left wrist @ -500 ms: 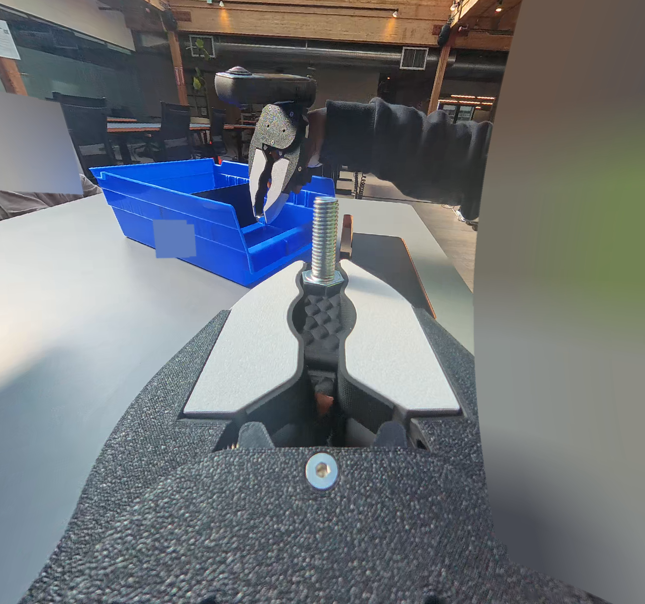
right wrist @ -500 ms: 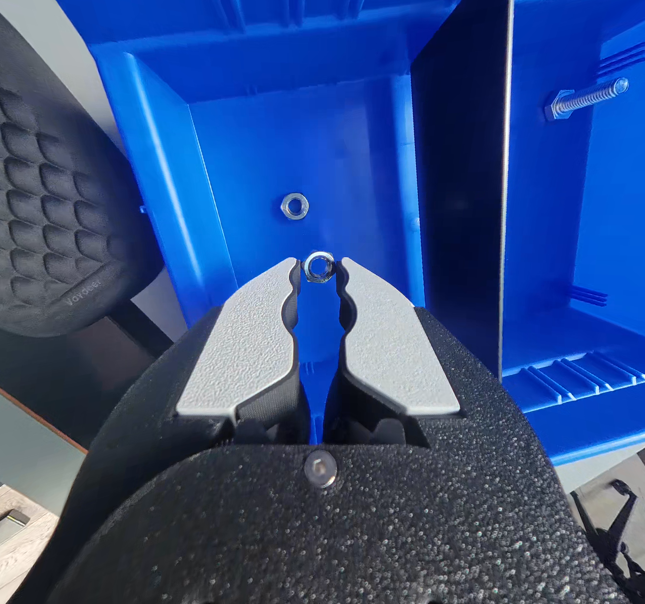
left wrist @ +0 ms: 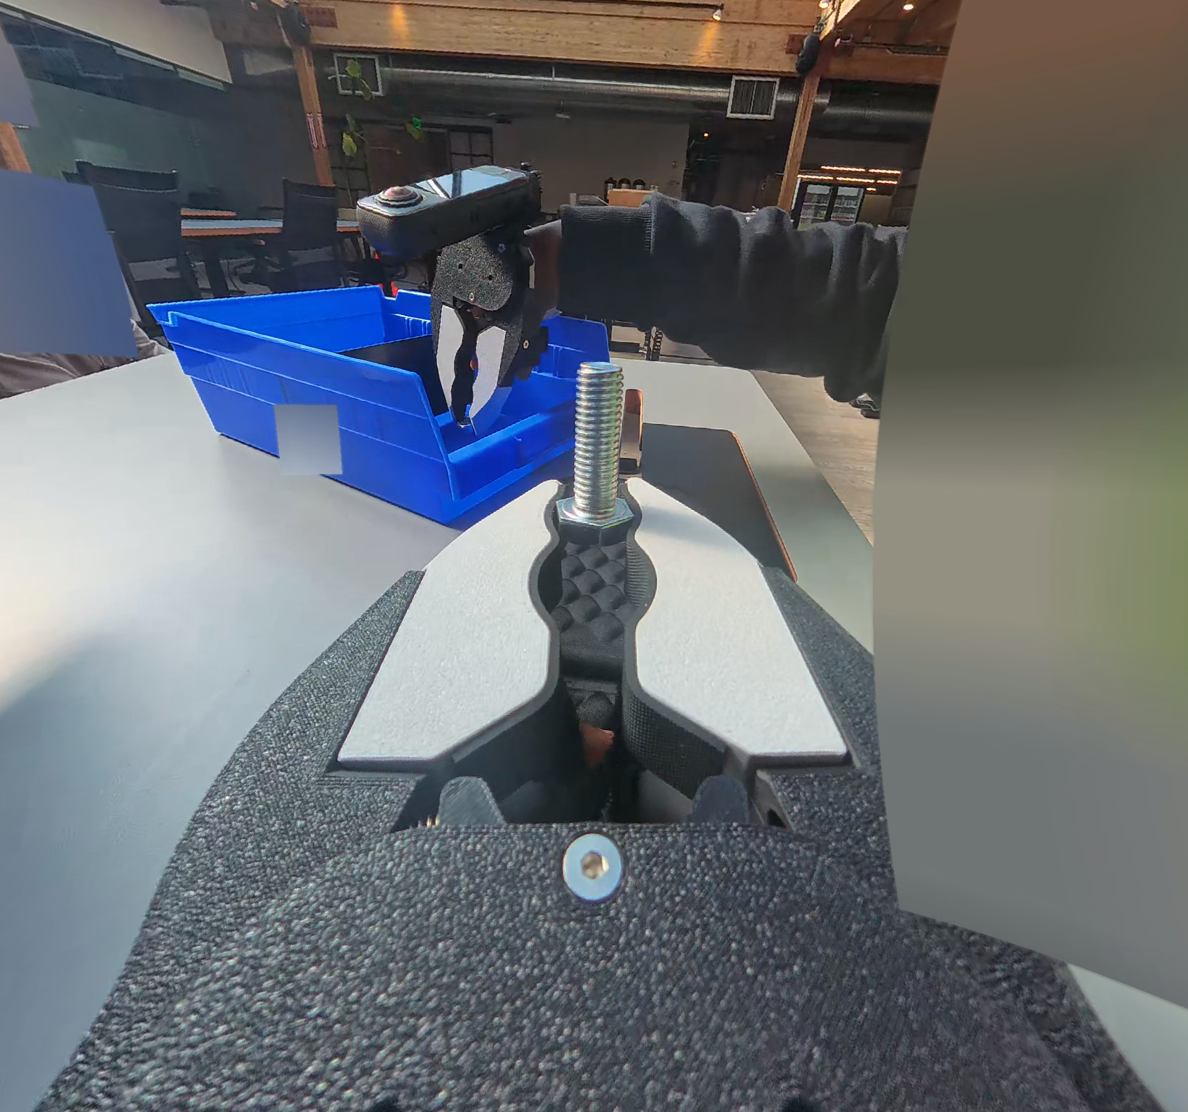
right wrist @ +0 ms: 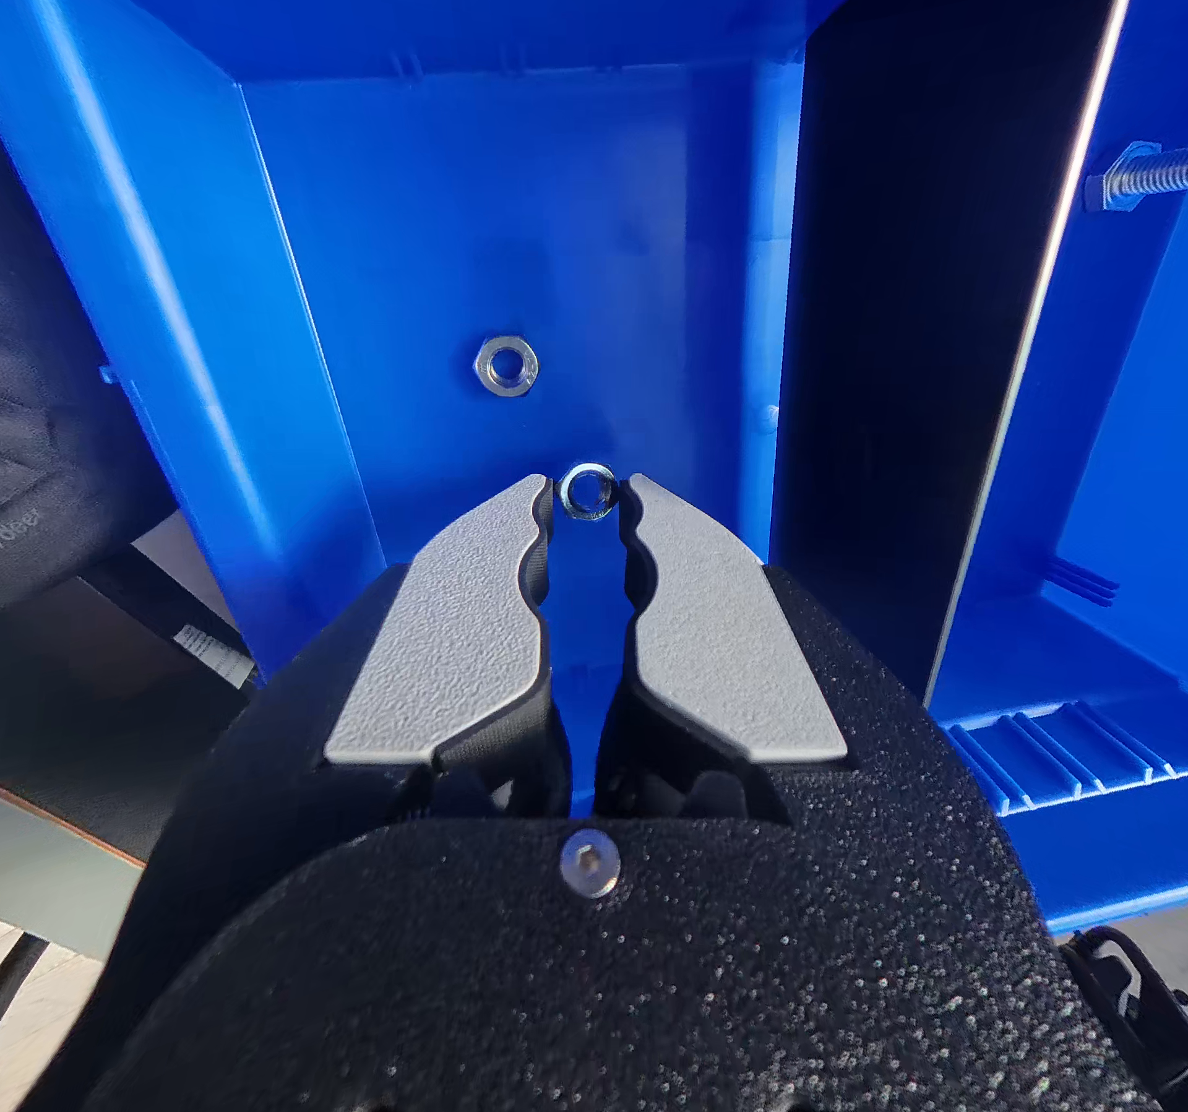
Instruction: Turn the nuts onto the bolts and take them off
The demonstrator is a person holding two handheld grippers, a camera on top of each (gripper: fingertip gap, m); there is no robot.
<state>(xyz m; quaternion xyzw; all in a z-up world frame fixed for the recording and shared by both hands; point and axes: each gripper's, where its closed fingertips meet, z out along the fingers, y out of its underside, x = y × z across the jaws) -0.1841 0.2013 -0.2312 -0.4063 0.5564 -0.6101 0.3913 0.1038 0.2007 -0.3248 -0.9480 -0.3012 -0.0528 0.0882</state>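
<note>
My left gripper (left wrist: 594, 518) is shut on the hex head of a silver bolt (left wrist: 598, 441), which stands upright with its thread up, above the grey table. My right gripper (right wrist: 586, 493) is shut on a small silver nut (right wrist: 586, 495) at its fingertips, low inside the blue bin (right wrist: 193, 284). It also shows in the left wrist view (left wrist: 466, 419), pointing down into the bin (left wrist: 360, 399), held by a hand in a black sleeve. A second nut (right wrist: 506, 366) lies on the bin floor just beyond. Another bolt (right wrist: 1134, 181) lies in the neighbouring compartment.
A black divider (right wrist: 913, 309) splits the bin into compartments. A black mat (left wrist: 701, 470) lies on the grey table (left wrist: 161, 567) to the right of the bin, behind the bolt. Chairs and tables stand far behind.
My right gripper has moved closer to the bin floor with the nut between its tips. My left gripper still holds the bolt upright in the same spot.
</note>
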